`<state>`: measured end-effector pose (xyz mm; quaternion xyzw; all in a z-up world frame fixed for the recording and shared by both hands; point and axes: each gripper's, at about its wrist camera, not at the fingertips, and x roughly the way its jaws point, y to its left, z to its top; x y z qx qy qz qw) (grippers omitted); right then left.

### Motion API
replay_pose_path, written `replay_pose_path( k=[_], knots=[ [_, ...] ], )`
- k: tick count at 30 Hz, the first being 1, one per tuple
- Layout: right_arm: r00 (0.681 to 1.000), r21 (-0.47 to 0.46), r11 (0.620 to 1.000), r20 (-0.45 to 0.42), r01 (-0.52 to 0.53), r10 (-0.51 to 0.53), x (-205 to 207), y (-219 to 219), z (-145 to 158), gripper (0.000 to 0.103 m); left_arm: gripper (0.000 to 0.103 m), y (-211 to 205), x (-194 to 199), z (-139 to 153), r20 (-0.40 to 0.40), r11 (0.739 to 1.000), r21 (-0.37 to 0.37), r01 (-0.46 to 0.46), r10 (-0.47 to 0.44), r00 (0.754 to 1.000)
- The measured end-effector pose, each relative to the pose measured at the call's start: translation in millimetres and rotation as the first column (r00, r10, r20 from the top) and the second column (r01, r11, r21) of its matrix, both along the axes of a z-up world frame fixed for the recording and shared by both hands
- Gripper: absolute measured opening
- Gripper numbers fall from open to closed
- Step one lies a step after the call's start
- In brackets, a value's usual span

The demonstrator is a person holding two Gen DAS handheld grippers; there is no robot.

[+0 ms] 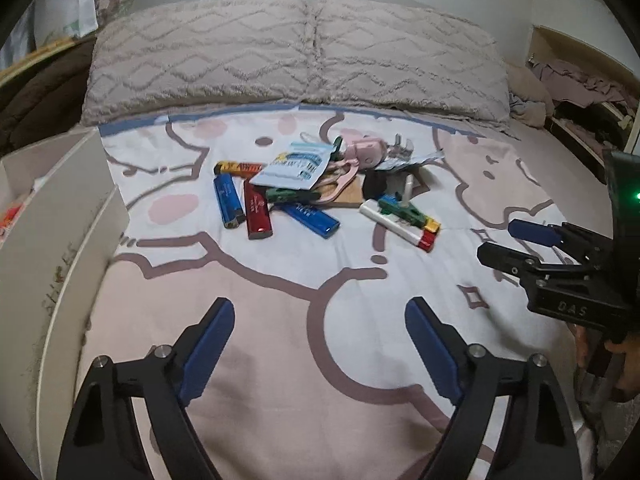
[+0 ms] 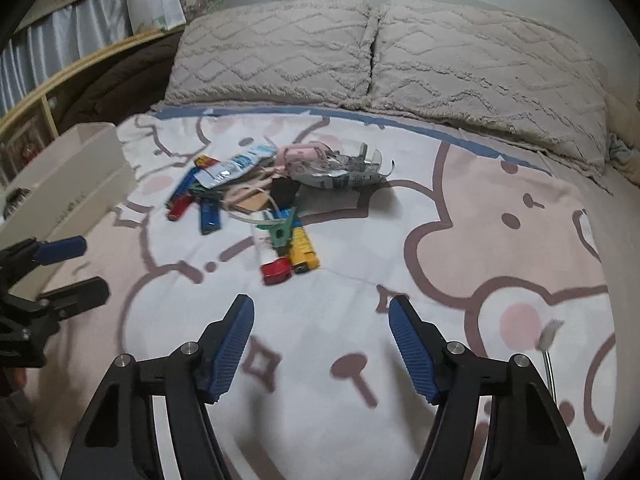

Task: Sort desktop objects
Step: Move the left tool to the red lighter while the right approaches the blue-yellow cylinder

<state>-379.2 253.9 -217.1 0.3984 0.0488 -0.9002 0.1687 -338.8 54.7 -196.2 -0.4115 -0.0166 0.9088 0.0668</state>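
Both claws spread, nothing between the pads: left claw (image 1: 320,344), right claw (image 2: 322,344); lighters heaped mid-bed before the pillows (image 1: 296,52); best to take the outlying red lighter (image 1: 258,216) first, pinching across its width; long axis running toward the pillows.

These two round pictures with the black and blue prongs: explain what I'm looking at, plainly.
Each picture comes from a camera mounted on a hand-held gripper, looking along its two blue-padded fingers. One shows the left gripper, the other the right gripper; a person carries one in each hand. Both are open and hold nothing. Ahead, on a pink cartoon bedsheet, lies a pile of lighters, clips and packets. A white box stands at the left, pillows behind.
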Motion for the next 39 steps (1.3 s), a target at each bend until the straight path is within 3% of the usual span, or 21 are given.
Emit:
replay_pose_path(
  k=[8,12,20,25,35,39],
  knots=[
    [0.999,0.073,0.997,0.039,-0.009,0.006,-31.6,-5.4,-25.6,0.071,0.076,-21.1,-21.7,-22.4,0.079,0.998,0.048,-0.044,0.04,0.996],
    [0.998,0.089,0.996,0.055,-0.018,0.013,-40.7,-12.0,-34.2,0.071,0.076,-23.6,-27.9,-38.4,0.117,0.996,0.065,-0.058,0.05,0.992],
    [0.997,0.08,0.995,0.051,-0.061,0.057,-52.1,-20.8,-38.6,0.071,0.076,-21.0,-48.2,-44.1,0.112,0.997,0.042,-0.06,0.055,0.992],
    [0.993,0.085,0.99,0.042,-0.115,0.111,-52.8,-31.4,-38.4,0.051,0.076,-18.0,-71.5,-47.5,0.108,0.999,0.004,-0.048,0.047,0.993],
    [0.991,0.117,0.984,-0.005,-0.136,0.137,-50.3,-39.4,-43.3,0.041,0.075,-23.5,-97.2,-49.2,0.072,0.997,-0.022,-0.07,0.072,0.995],
    [0.988,0.086,0.985,-0.003,-0.151,0.152,-47.6,-36.5,-42.8,0.035,0.074,-22.5,-102.8,-50.4,0.065,0.997,-0.037,-0.071,0.073,0.995]
  ],
)
